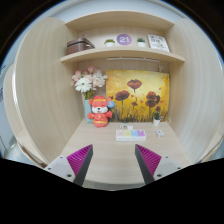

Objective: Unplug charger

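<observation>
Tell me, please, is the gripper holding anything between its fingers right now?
No, the gripper is open, with only bare desk showing between its two fingers, and the red toy sits well beyond them.

Small white charger point(156, 119), indistinct, upright at the desk's back-right.

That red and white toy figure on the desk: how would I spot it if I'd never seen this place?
Find the flower painting leaning against the alcove's back wall. Left of it, below the vase of pale flowers, sits the toy figure, well beyond the open gripper. It is the only bright red thing on the desk.
</observation>
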`<state>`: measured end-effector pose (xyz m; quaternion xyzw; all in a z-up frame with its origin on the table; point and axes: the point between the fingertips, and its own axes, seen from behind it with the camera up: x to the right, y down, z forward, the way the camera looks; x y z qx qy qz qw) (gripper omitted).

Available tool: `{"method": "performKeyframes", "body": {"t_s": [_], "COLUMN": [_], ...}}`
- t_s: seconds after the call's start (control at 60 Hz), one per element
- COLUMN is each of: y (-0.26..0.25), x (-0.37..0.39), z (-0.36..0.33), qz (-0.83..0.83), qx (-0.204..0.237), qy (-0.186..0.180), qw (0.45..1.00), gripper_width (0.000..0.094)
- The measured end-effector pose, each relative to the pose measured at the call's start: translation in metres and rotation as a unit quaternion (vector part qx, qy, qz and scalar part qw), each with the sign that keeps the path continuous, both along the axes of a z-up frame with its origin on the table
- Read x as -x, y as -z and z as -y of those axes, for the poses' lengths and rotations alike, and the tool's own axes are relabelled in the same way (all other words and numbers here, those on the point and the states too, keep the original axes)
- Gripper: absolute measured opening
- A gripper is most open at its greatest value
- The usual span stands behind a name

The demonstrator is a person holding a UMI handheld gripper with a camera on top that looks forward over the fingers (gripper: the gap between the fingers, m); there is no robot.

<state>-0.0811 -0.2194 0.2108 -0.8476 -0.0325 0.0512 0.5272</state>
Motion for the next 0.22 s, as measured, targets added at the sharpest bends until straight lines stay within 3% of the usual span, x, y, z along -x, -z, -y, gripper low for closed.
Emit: {"method": "performKeyframes", "body": {"t_s": [0.217], "y": [-0.0023], "x": [0.0015], "z": [0.002], "qz": [0.0], "qx": [-0.006], "qy": [0.006], "qw": [1.0], "gripper_width": [0.0857]}}
